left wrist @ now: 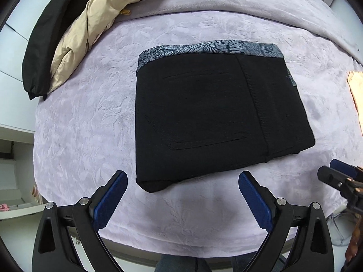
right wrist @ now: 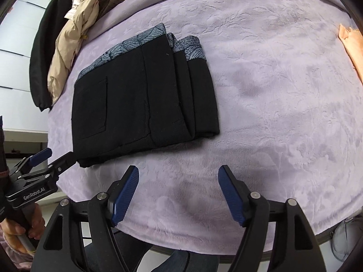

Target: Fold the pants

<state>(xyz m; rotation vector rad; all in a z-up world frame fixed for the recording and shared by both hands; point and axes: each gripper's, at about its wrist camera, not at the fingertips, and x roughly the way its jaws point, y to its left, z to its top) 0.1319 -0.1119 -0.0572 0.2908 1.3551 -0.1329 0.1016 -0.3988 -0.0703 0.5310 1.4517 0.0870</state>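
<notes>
pants (left wrist: 213, 115) lie folded into a thick black stack on the lilac blanket (left wrist: 90, 122), patterned waistband at the far edge. left gripper (left wrist: 182, 201) hangs just short of the near edge, jaws wide, nothing between them. right gripper (right wrist: 178, 195) likewise gapes over bare blanket, beside the stack.

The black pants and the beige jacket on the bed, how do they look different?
The black pants are folded into a neat flat rectangle; the beige jacket lies crumpled and stretched out. The pants sit in the middle of the lilac blanket; the jacket is heaped at its far left edge beside other clothes. The pants are black with a grey patterned waistband; the jacket is plain beige and slightly shiny. Neither gripper touches either one.
</notes>
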